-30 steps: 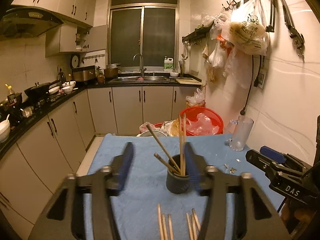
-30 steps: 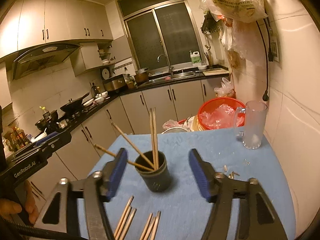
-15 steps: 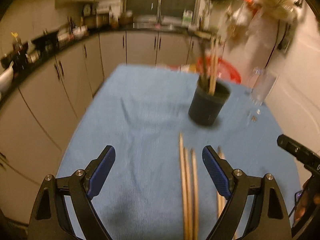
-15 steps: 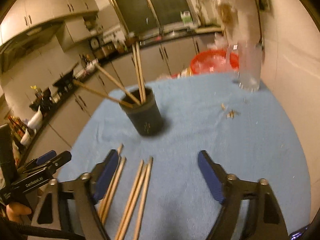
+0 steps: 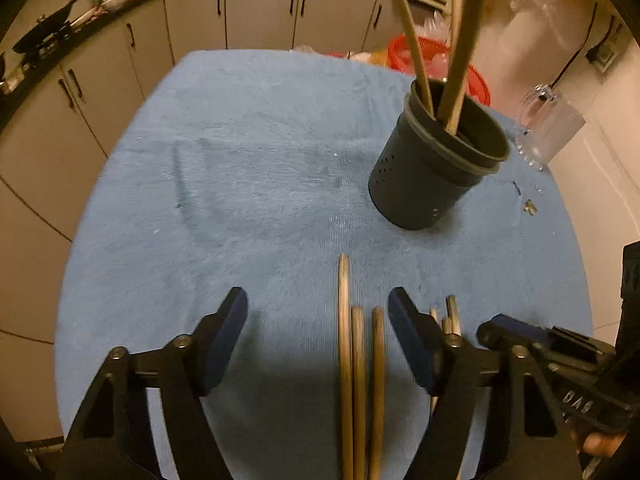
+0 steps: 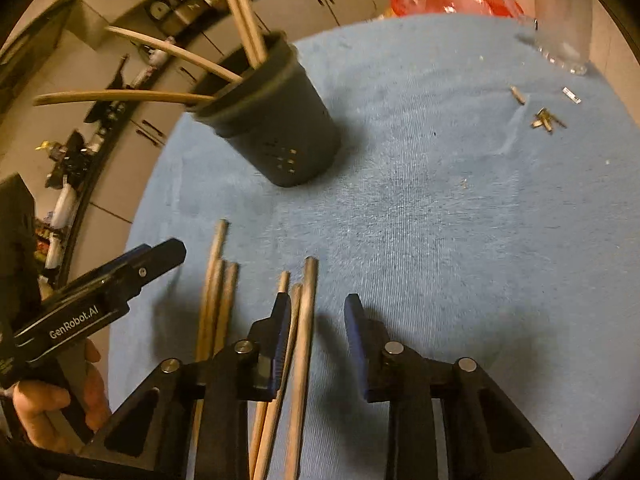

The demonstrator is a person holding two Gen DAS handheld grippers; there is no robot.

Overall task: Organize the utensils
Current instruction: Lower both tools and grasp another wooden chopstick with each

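A dark grey holder (image 5: 420,176) (image 6: 288,132) stands on the blue cloth with several chopsticks leaning out of it. Loose wooden chopsticks lie in two bundles at the near edge. My left gripper (image 5: 318,308) hangs low over one bundle of three chopsticks (image 5: 360,360). They lie between its closing jaws, nearer the right finger, and the pads do not press them. My right gripper (image 6: 318,312) straddles the other bundle (image 6: 304,320). Its jaws are closing and narrow, the left finger is beside the sticks, and the right finger stands apart.
A glass mug (image 5: 552,128) (image 6: 552,12) stands at the far right of the cloth, with small metal bits (image 6: 544,120) near it. Beyond the far edge sits a red basket (image 5: 440,60). Kitchen cabinets (image 5: 100,92) run along the left.
Both grippers have dropped and tipped down from facing the kitchen to hanging over the loose chopsticks. The right jaws have narrowed a lot. The left jaws widened, then narrowed.
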